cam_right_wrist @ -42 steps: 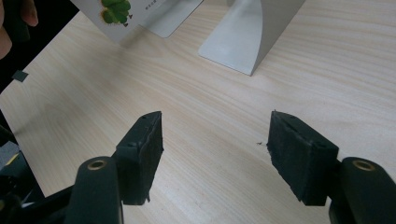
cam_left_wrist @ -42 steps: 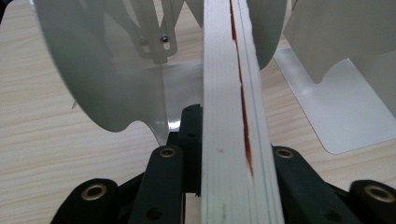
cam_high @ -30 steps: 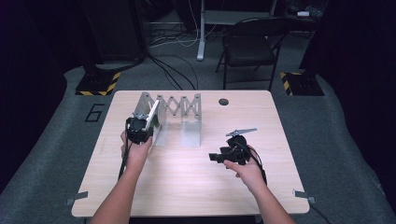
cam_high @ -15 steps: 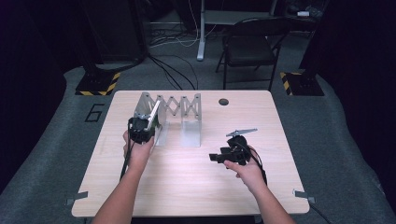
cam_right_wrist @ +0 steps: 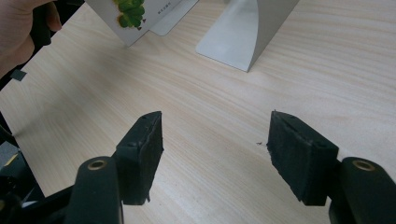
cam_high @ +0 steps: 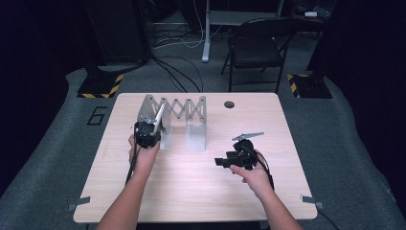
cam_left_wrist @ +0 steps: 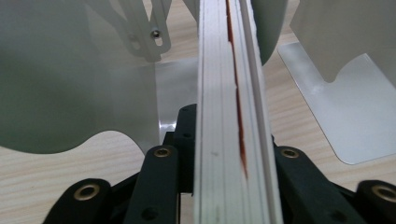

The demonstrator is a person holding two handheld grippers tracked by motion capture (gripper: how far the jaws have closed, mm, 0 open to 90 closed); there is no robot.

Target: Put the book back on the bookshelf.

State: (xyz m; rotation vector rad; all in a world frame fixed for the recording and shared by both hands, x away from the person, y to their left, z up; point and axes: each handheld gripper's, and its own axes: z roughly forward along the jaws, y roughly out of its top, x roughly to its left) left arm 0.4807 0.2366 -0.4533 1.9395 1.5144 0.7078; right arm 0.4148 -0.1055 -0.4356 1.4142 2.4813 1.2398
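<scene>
Between the rack's (cam_high: 174,117) plates, the left gripper (cam_high: 147,133) clamps the half-inserted book (cam_left_wrist: 231,121), while the right gripper (cam_right_wrist: 215,154) waits with empty jaws half open.

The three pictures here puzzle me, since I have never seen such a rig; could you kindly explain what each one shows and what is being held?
No robot is at work: a person stands at a wooden table with a hand-held two-jaw gripper in each hand. The high view looks down from above the person's side, the forearms coming in from the bottom. The other two pictures come from cameras riding on the grippers, looking along their black jaws.

On the table stands a grey metal expanding book rack, with scissor links between upright plates. The left gripper is closed on a thin book, seen edge-on between its jaws, and holds it at the rack's left end. Its jaws have just been opening slightly, with the book between them.

The right gripper rests low over bare table with its jaws apart and nothing between them.
</scene>
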